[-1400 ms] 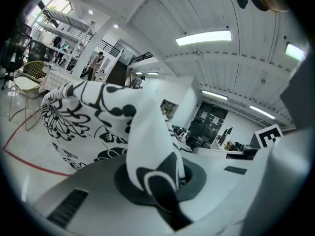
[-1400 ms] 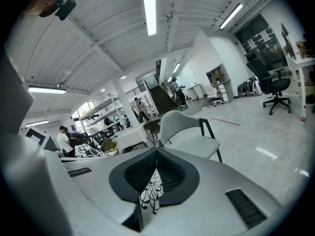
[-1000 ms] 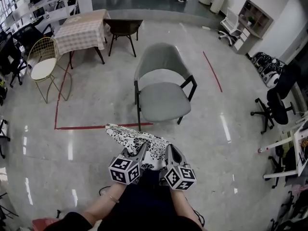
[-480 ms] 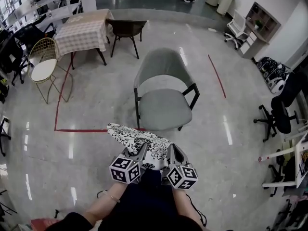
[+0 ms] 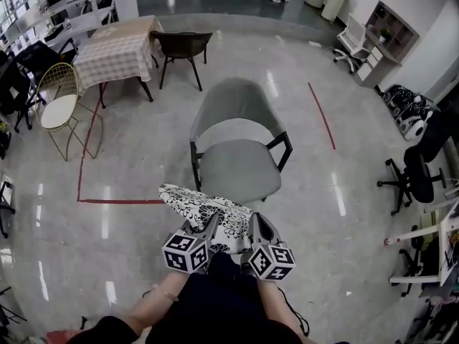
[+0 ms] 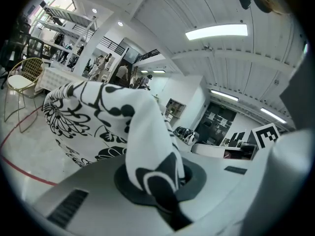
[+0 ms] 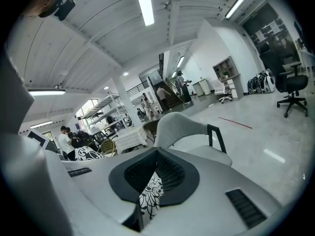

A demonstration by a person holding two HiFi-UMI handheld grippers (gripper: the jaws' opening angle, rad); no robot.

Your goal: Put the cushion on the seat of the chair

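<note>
A white cushion with black flower print (image 5: 206,210) hangs between both grippers, just in front of the grey armchair (image 5: 237,140). My left gripper (image 5: 213,225) is shut on its near edge; the fabric (image 6: 142,146) bulges up from the closed jaws. My right gripper (image 5: 250,225) is shut on the same edge, a strip of the print (image 7: 150,198) pinched between its dark pads. The chair's grey seat (image 5: 239,169) lies bare right beyond the cushion's far corner, also seen as the armchair (image 7: 189,134) ahead in the right gripper view.
A brown chair (image 5: 183,45) and a table with checked cloth (image 5: 115,49) stand behind the armchair. A gold wire chair (image 5: 57,102) is at left, red floor tape (image 5: 118,201) beside it. Black office chairs (image 5: 419,167) stand at right.
Both grippers and the cushion have moved forward; the armchair now sits closer and the cushion's far corner nearly reaches the seat's front edge. The grips have not changed.
</note>
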